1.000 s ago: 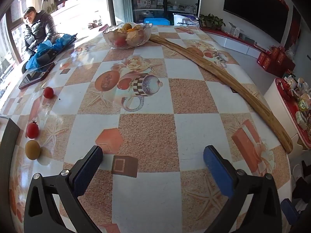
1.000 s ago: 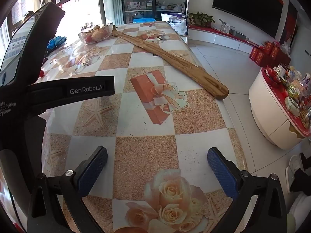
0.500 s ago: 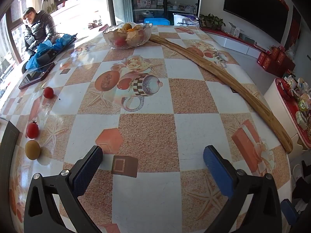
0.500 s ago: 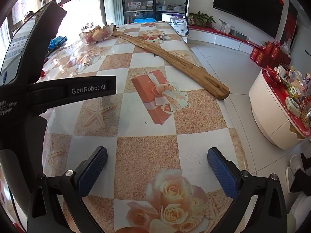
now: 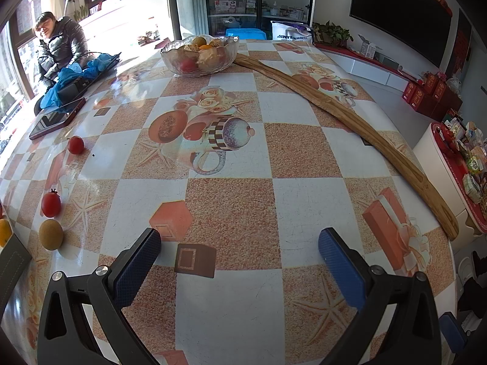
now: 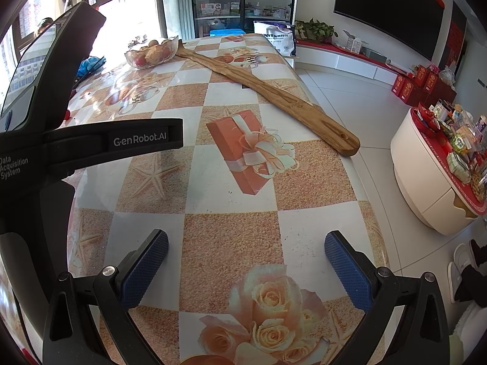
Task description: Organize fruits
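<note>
A glass fruit bowl [image 5: 199, 56] holding several fruits stands at the table's far end; it also shows in the right wrist view [image 6: 152, 53]. Loose fruit lies at the left: a red tomato [image 5: 75, 145], a second red tomato [image 5: 50, 204], a brown round fruit [image 5: 51, 234] and part of an orange fruit [image 5: 4, 231] at the frame edge. My left gripper [image 5: 240, 243] is open and empty above the table, right of the loose fruit. My right gripper [image 6: 246, 248] is open and empty near the table's right front. The left gripper's body [image 6: 91, 143] fills the left of the right wrist view.
A long wooden board [image 5: 350, 115] lies diagonally along the table's right side. A tablet [image 5: 56, 118], a blue cloth [image 5: 76, 76] and a dark device sit at the far left, by a seated person [image 5: 57, 48]. A white round stand [image 6: 435, 176] is right of the table.
The right wrist view shifted very slightly, with the bowl and board drifting right. The left wrist view and the fruit look unchanged.
</note>
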